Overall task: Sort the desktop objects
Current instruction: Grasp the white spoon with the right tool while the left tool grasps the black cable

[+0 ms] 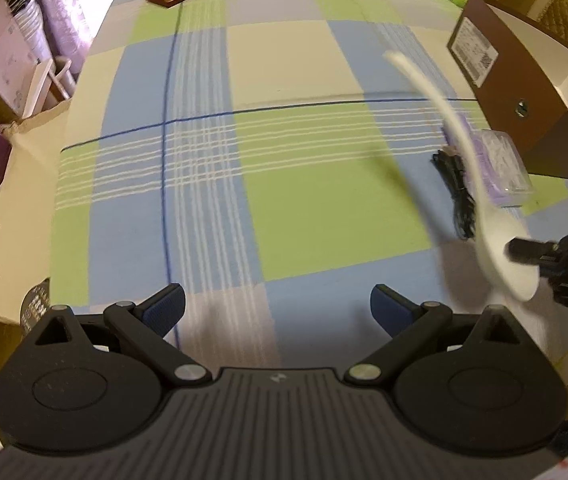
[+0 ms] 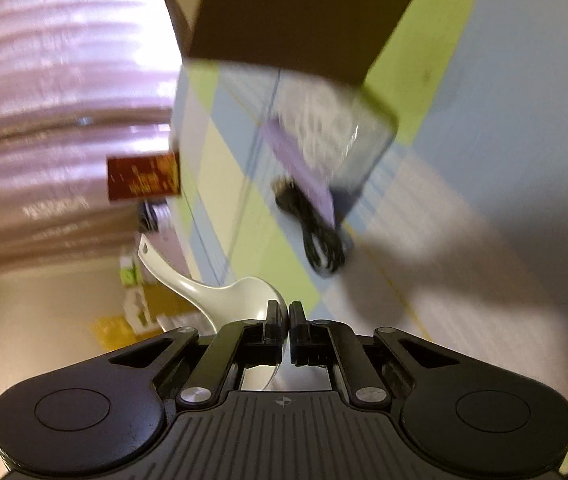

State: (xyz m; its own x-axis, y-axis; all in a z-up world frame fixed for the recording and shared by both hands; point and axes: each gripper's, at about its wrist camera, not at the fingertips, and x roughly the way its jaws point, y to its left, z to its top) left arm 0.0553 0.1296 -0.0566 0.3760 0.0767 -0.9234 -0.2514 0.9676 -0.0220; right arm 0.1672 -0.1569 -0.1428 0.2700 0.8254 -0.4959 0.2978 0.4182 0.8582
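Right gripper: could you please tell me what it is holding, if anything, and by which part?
The right gripper holds a white spoon, clamped by the bowl's rim, handle sticking out free.

- left gripper (image 1: 278, 306): fingers spread wide, nothing between them; angled steeply downward
- right gripper (image 2: 287, 316): jaws pinched together on the bowl of a white spoon (image 2: 220, 294); handle pointing toward ten o'clock; wrist rolled sideways

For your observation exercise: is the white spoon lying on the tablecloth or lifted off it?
Lifted: the right gripper is shut on the white spoon, its handle slanting up clear of the tablecloth.
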